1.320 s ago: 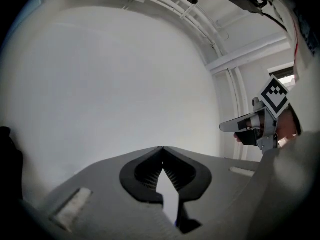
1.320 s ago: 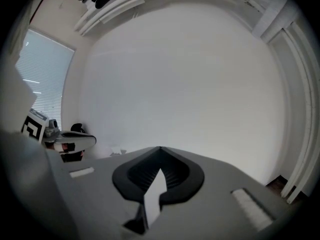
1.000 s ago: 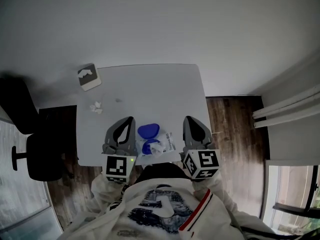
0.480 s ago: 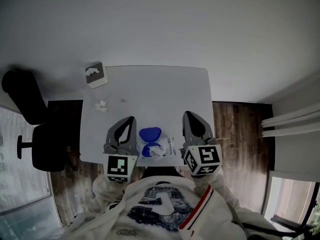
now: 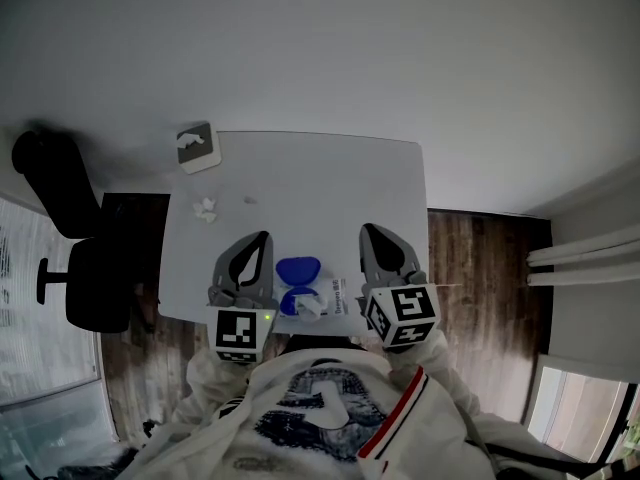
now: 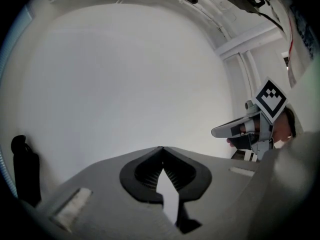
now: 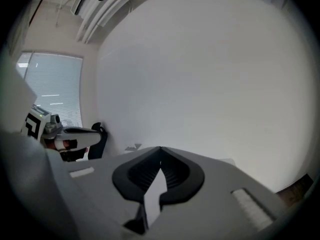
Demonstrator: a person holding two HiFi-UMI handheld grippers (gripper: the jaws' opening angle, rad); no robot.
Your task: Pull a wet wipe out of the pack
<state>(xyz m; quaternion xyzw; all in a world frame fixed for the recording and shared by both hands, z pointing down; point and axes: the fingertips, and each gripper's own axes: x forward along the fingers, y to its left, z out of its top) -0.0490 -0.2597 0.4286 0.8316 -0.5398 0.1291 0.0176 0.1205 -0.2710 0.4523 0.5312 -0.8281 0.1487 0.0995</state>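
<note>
The wet wipe pack [image 5: 327, 295] lies at the near edge of the white table [image 5: 330, 183]. Its blue lid [image 5: 298, 268] is flipped open, and a white wipe [image 5: 308, 308] sticks up out of the opening. My left gripper [image 5: 264, 235] hovers just left of the pack, and my right gripper [image 5: 367, 228] just right of it. Neither touches the pack. In the left gripper view the jaws [image 6: 161, 148] meet at the tip with nothing between them. The right gripper view shows its jaws [image 7: 160, 148] shut and empty too. Neither gripper view shows the pack.
A small grey and white box [image 5: 198, 147] sits at the table's far left corner, with a crumpled white wipe [image 5: 205, 208] nearer along the left edge. A black office chair [image 5: 70, 268] stands left of the table. Wooden floor [image 5: 480, 258] lies to the right, a plain wall behind.
The head view has shifted, so the table sits further right in the picture. My right gripper has edged a little left toward the pack. The left one has hardly moved.
</note>
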